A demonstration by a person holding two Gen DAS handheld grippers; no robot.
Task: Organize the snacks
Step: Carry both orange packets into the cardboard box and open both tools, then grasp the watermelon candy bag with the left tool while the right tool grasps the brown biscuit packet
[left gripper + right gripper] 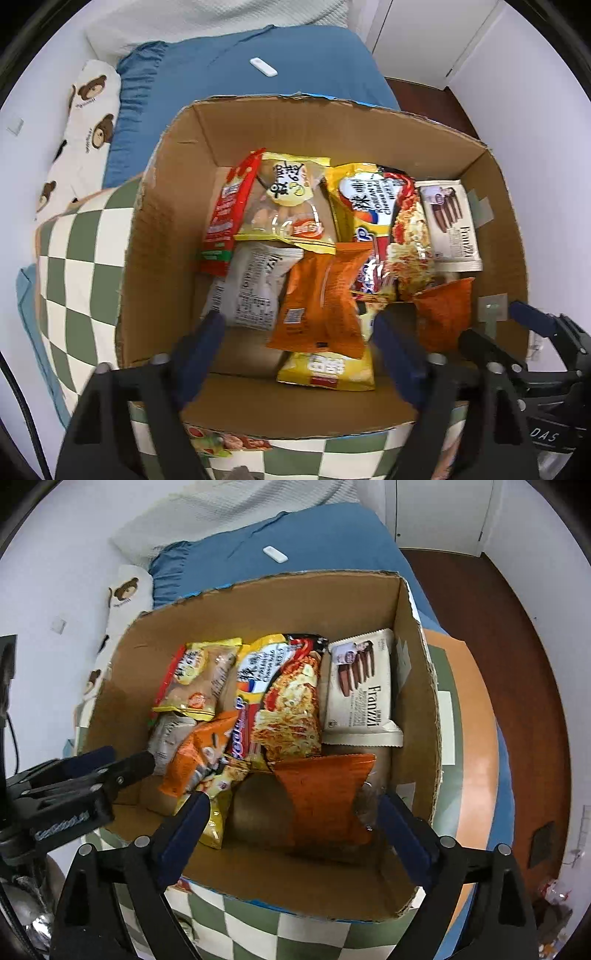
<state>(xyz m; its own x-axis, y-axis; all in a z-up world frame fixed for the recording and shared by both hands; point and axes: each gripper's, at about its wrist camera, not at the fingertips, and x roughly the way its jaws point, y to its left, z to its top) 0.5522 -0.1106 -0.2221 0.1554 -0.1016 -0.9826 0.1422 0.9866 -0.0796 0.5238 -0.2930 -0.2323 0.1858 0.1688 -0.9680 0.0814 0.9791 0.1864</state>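
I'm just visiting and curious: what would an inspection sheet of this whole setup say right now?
Surface: green-and-white checkered cloth under the box, on a blue bedsheet.
Job's things: cardboard box holding snack packets, including a noodle pack, Franzzi wafers and an orange bag.
Clutter: small white object on the sheet.
Grippers: left gripper and right gripper open, empty, above the box.
Cables: dark cable at left edge.
Surroundings: bear-print pillow, white wall, dark floor.
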